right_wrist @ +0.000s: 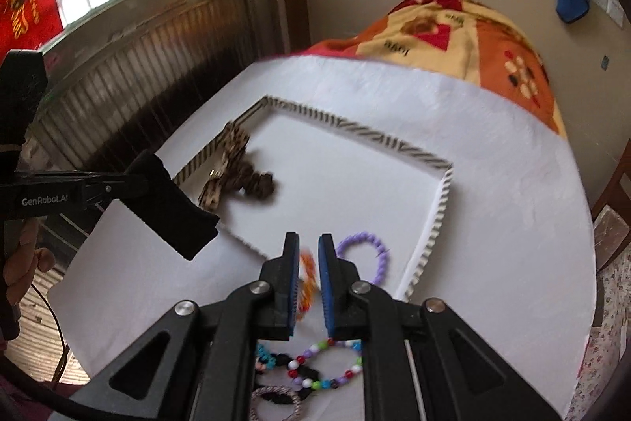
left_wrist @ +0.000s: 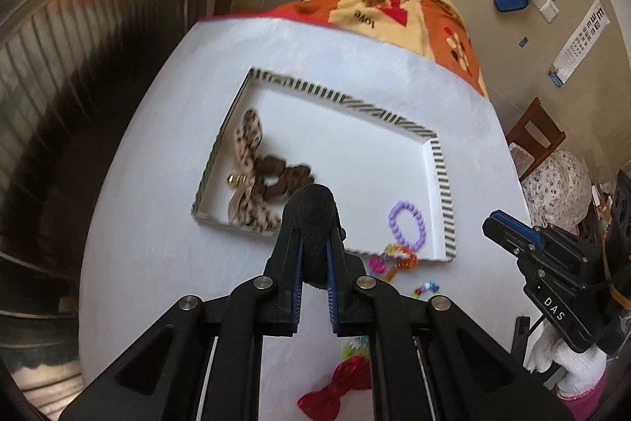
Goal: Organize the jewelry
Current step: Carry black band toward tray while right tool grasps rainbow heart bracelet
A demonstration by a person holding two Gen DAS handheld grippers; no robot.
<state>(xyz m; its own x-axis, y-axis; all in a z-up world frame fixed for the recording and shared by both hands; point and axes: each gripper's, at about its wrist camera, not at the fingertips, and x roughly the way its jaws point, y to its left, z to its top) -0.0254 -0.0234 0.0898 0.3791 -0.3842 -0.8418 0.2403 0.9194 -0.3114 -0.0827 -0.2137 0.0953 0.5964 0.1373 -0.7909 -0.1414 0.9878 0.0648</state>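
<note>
My left gripper (left_wrist: 313, 225) is shut on a black fuzzy hair band (left_wrist: 311, 204), held up above the white table (left_wrist: 157, 223); the right wrist view shows that hair band (right_wrist: 173, 204) at the left. My right gripper (right_wrist: 308, 243) has its jaws almost together. An orange coil bracelet (right_wrist: 307, 277) shows blurred in the narrow gap, and I cannot tell whether the pads pinch it. The striped-rim tray (left_wrist: 443, 184) holds a leopard bow (left_wrist: 246, 160), a brown scrunchie (left_wrist: 292, 176) and a purple bead bracelet (left_wrist: 406, 223).
Loose pieces lie on the table near me: a red bow (left_wrist: 335, 389), coloured bead bracelets (right_wrist: 327, 362) and a grey hair tie (right_wrist: 276, 401). A patterned blanket (left_wrist: 394, 2) lies beyond the table's far edge. A wooden chair (left_wrist: 536, 133) stands at the right.
</note>
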